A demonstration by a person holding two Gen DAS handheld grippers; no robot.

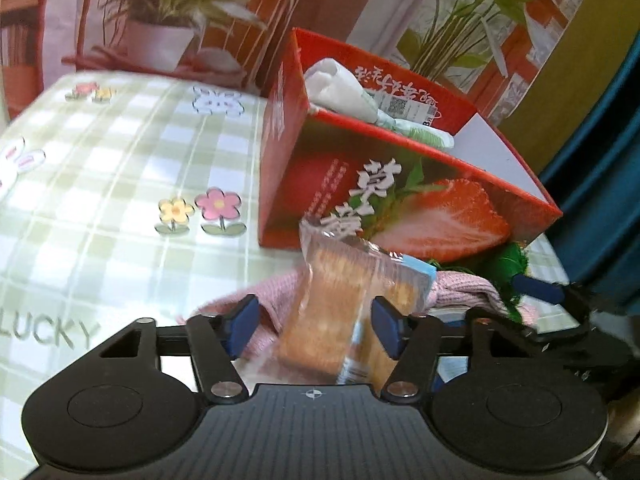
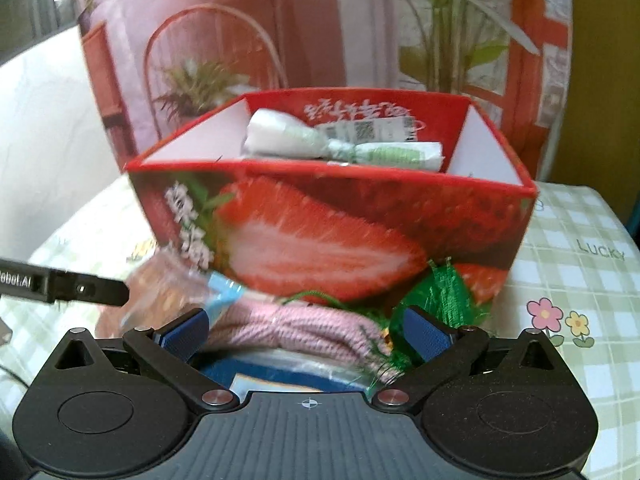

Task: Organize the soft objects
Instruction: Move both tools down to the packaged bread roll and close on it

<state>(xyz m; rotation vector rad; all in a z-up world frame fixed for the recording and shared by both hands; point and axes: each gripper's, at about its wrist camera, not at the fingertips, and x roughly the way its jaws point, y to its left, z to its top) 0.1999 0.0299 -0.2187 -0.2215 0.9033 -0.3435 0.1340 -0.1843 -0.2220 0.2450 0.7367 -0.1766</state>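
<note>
A red strawberry-print box (image 1: 400, 184) (image 2: 332, 220) stands on the table with a white and green wrapped packet (image 1: 352, 96) (image 2: 320, 140) inside. My left gripper (image 1: 316, 324) stands open around a clear-wrapped bread pack (image 1: 344, 304), which tilts between the fingers; I cannot tell if they touch it. The pack also shows in the right wrist view (image 2: 172, 284). A pink knitted cloth (image 1: 460, 288) (image 2: 296, 324) and green shredded material (image 1: 508, 264) (image 2: 436, 292) lie in front of the box. My right gripper (image 2: 306, 332) is open around the pink cloth.
A green checked tablecloth (image 1: 120, 168) (image 2: 580, 240) with flower and rabbit prints covers the table. A printed backdrop with potted plants (image 1: 168, 12) stands behind the box. A flat blue-edged packet (image 2: 280, 372) lies under the pink cloth.
</note>
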